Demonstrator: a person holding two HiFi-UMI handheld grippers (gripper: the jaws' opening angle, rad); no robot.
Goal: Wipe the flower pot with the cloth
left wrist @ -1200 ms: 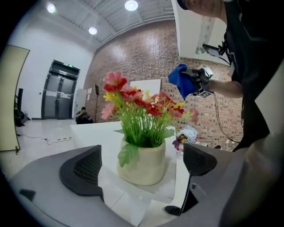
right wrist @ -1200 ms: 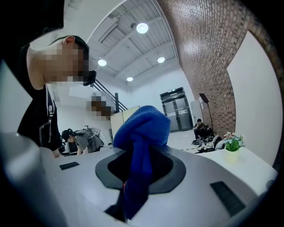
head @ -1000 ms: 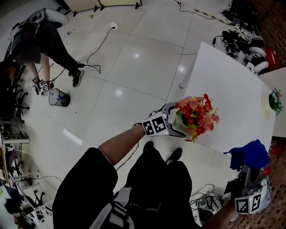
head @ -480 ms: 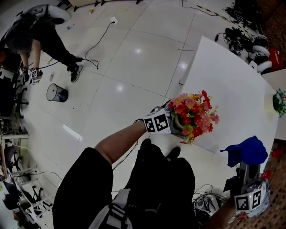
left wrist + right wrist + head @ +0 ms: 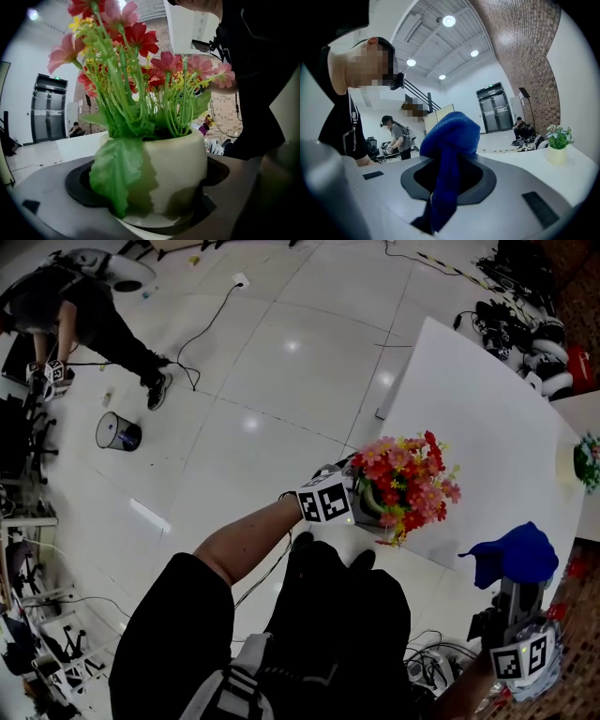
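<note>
A cream flower pot (image 5: 173, 173) filled with red, pink and yellow artificial flowers (image 5: 405, 482) is clamped between the jaws of my left gripper (image 5: 367, 507), just past the near edge of the white table (image 5: 478, 418). A green leaf (image 5: 117, 171) droops over the pot's front. At the lower right, my right gripper (image 5: 514, 585) is shut on a blue cloth (image 5: 511, 556), which bunches up above the jaws and hangs down between them (image 5: 450, 159). Cloth and pot are apart.
A small white pot with a green plant (image 5: 588, 454) stands at the table's far right edge. Cables and gear (image 5: 525, 306) lie on the floor beyond the table. Another person (image 5: 80, 306) bends over near a dark bin (image 5: 119, 433) at the far left.
The flower pot and left gripper have shifted slightly left and toward me. The right gripper with the cloth has risen a little toward the table. The far person has moved left.
</note>
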